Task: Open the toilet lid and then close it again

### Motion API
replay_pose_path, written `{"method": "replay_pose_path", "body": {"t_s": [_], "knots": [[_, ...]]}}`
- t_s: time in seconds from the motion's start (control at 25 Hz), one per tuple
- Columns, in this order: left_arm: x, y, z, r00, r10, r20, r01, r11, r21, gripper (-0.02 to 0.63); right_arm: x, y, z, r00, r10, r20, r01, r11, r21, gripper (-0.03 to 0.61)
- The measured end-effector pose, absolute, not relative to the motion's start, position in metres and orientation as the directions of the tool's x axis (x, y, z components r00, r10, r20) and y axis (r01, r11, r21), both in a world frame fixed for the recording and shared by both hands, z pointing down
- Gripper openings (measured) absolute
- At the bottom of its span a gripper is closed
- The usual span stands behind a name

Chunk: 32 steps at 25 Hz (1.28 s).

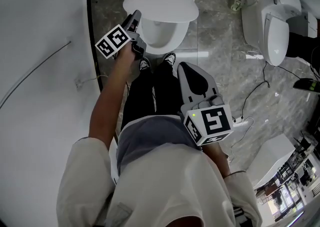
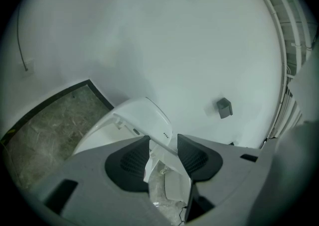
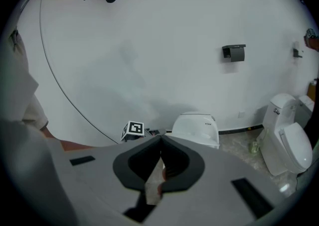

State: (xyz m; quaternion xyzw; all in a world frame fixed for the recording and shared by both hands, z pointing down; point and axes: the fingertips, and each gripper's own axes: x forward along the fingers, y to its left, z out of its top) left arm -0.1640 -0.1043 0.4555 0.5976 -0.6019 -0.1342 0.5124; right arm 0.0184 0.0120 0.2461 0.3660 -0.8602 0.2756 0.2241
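The white toilet stands at the far end of the floor. Its lid is raised off the bowl and tilts back toward the tank. My left gripper is at the lid's left edge. In the left gripper view the lid lies just past the left gripper, whose jaws stand apart with the lid's rim in the gap; no pad visibly presses on it. My right gripper hangs back over the person's legs, away from the toilet. The right gripper has its tips together and holds nothing.
A second toilet stands at the right on the marble floor. A cable and a power strip lie right of the legs. White wall runs along the left, with a thin wire and a small grey box.
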Motion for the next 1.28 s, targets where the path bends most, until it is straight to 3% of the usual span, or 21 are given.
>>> {"method": "replay_pose_path", "body": {"t_s": [1.28], "knots": [[-0.182,-0.22,0.405,0.16,-0.895,0.416,-0.48,0.298,0.825,0.167,0.062,-0.024,0.226,-0.651,-0.535,0.538,-0.756,0.525,-0.391,0.011]]}}
